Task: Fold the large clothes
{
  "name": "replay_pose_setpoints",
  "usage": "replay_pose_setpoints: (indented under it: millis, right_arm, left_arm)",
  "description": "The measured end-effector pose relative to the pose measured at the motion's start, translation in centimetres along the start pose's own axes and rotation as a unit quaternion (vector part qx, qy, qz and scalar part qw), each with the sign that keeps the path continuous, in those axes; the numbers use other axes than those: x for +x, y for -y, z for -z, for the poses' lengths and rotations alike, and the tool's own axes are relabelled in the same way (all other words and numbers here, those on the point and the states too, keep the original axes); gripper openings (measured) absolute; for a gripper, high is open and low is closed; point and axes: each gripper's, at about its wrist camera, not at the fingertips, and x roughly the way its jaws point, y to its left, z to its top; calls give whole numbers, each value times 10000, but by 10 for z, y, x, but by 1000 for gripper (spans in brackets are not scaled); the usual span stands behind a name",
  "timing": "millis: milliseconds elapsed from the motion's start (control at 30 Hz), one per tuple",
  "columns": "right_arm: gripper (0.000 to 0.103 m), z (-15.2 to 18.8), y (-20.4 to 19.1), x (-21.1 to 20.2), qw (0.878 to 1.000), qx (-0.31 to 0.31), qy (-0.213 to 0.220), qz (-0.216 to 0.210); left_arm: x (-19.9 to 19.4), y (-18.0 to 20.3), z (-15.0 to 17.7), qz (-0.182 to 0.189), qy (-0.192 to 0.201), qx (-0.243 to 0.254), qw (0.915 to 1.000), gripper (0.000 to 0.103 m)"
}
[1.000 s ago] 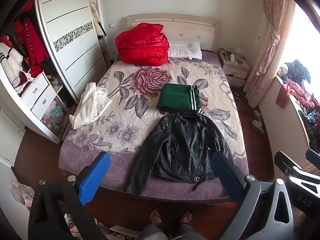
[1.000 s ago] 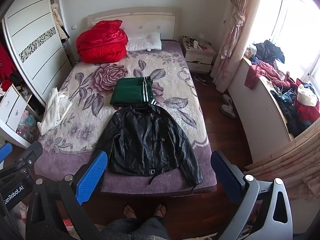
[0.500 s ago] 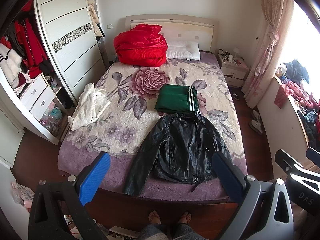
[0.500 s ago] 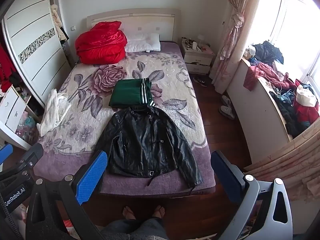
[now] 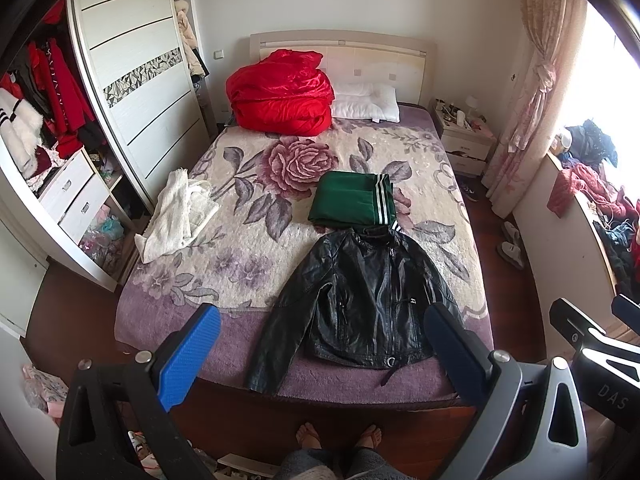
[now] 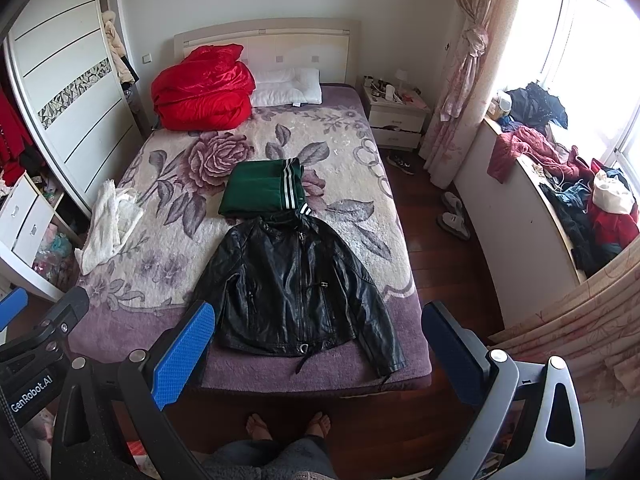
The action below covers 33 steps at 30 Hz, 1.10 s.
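1. Black leather jacket (image 5: 362, 300) lies flat at the bed's (image 5: 168, 332) foot edge, collar touching the folded green garment (image 5: 352, 200).
2. Left gripper (image 5: 320, 354) and right gripper (image 6: 318, 350): both spread wide, empty.
3. Wardrobe (image 5: 40, 92) holds red coats; "GenRobot.AI" printed on one gripper.

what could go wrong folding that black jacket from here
1. The black leather jacket lies at the foot edge of the bed, one sleeve reaching over it; a tug could probably slide it to the floor.
2. Its collar overlaps the folded green garment, so lifting the jacket may drag and undo that fold.
3. Both the left gripper and right gripper hang open above the floor, and shiny leather may slip from them.
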Motion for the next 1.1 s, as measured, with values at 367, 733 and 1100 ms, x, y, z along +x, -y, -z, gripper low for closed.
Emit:
replay_pose_setpoints:
  millis: [367,733,1100]
  right_arm:
    - [103,-6,-2,-1,10000,14,-16,-26]
    - [103,-6,-12,-1,10000,14,-54,-53]
    - [103,1,-17,6,9999,13,-30,-97]
  left_arm:
    - [-3,0,-3,10,12,8,10000,103]
    - [-5,4,-8,-8,18,16,10000,103]
    - [-6,4,-11,-13,39,20,10000,103]
